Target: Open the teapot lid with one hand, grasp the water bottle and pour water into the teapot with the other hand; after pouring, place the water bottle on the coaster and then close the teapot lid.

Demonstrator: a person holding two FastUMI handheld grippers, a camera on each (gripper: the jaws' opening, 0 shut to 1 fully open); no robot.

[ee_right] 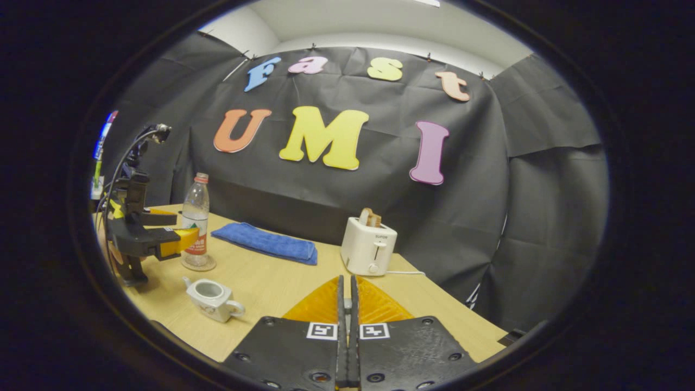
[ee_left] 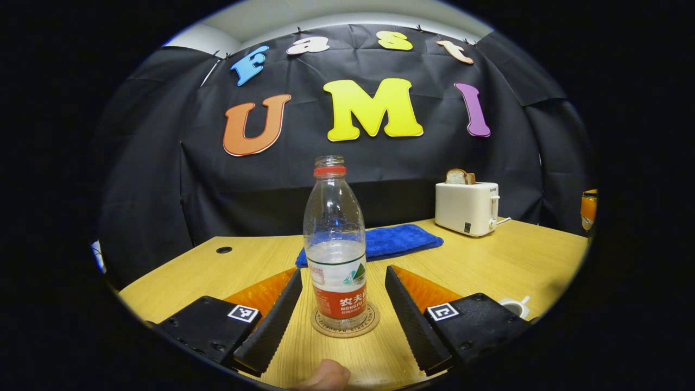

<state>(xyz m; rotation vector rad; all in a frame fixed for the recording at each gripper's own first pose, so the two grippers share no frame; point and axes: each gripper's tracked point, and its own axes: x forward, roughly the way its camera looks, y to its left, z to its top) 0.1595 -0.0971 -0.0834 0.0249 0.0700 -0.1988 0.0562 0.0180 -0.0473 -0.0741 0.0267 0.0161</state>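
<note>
So we've got the water bottle [ee_left: 335, 244] standing upright on the coaster [ee_left: 345, 321], dead centre between our left tongs [ee_left: 342, 320], which are spread wide with a clear gap on both sides, not touching it. The bottle's long axis is straight up, cap off, water about halfway.

Our right tongs [ee_right: 346, 309] are pinched together on nothing, hovering over the tabletop [ee_right: 282, 282]. From there the teapot [ee_right: 213, 298] sits down to the left, well apart, and it looks open on top. We honestly can't spot the lid anywhere, and we can't tell if it has water in it.

In the left gripper view the teapot is cut off at the lower right edge. The left tongs are clearly the nearer ones to the bottle; the right ones are nearer the teapot.
</note>
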